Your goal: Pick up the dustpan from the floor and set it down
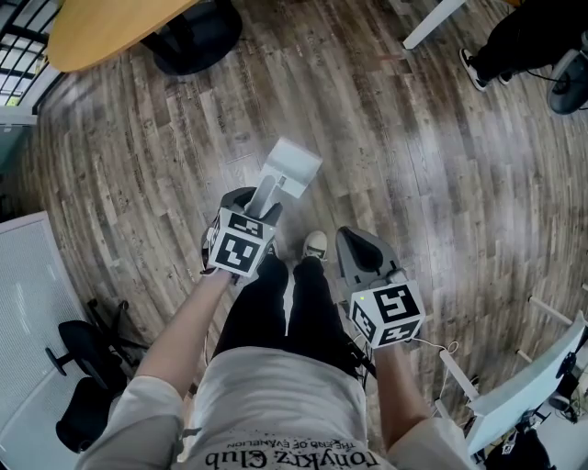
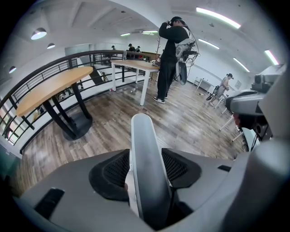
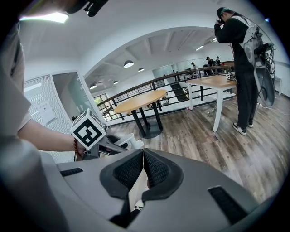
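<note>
The dustpan (image 1: 292,165) is light grey and white, with its pan lying on the wood floor ahead of my feet. Its long handle (image 1: 266,195) rises back into my left gripper (image 1: 250,209). In the left gripper view the handle (image 2: 143,140) stands upright between the two dark pads of the left gripper (image 2: 147,168), and the jaws stand wide, so the pads do not press on it. My right gripper (image 1: 356,246) hangs to the right over the floor. In its own view the right gripper (image 3: 143,157) has its tips together with nothing between them, and the left gripper's marker cube (image 3: 89,131) shows at the left.
A round wooden table (image 1: 110,27) on a black base (image 1: 195,41) stands far left. A person (image 2: 171,59) stands by a white-legged table (image 2: 144,68). A black office chair (image 1: 83,367) is near left, a white desk (image 1: 528,386) near right. My shoe (image 1: 315,244) is between the grippers.
</note>
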A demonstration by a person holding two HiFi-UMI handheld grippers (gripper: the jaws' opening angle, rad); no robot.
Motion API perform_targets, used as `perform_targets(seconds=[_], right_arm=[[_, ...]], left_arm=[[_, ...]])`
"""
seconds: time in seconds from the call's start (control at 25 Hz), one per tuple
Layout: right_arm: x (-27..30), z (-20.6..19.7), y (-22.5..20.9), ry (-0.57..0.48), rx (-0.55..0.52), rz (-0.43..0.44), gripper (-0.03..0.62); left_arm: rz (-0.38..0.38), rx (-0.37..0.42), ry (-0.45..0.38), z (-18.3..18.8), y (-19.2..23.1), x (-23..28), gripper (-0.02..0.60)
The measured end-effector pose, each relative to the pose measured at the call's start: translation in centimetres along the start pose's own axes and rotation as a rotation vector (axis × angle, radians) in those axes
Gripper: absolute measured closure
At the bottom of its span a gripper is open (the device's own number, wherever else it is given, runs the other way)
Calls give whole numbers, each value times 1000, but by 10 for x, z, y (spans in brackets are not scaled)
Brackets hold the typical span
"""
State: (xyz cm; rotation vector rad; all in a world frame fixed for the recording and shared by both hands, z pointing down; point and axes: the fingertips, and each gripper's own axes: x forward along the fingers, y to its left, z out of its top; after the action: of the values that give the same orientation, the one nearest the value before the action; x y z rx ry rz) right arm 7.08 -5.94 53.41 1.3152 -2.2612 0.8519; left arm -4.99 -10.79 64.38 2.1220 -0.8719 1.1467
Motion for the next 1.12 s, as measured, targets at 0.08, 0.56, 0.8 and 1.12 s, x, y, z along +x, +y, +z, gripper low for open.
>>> perform_targets(seconds=[0.08, 0.56, 0.8, 1.12], right_arm=[[-1, 0, 0, 0, -5, -1, 569], [-15, 8, 2, -23, -21, -17, 569], [-35, 15, 10, -41, -47, -25, 568], [-58, 44, 31, -91, -102, -5, 569]], left_arm=[[-3, 6, -5, 1, -1, -3, 348], [41, 14, -41, 7, 4, -38, 341], [44, 33, -112, 19, -9, -77, 345], [58, 40, -195, 35, -27, -125, 502]])
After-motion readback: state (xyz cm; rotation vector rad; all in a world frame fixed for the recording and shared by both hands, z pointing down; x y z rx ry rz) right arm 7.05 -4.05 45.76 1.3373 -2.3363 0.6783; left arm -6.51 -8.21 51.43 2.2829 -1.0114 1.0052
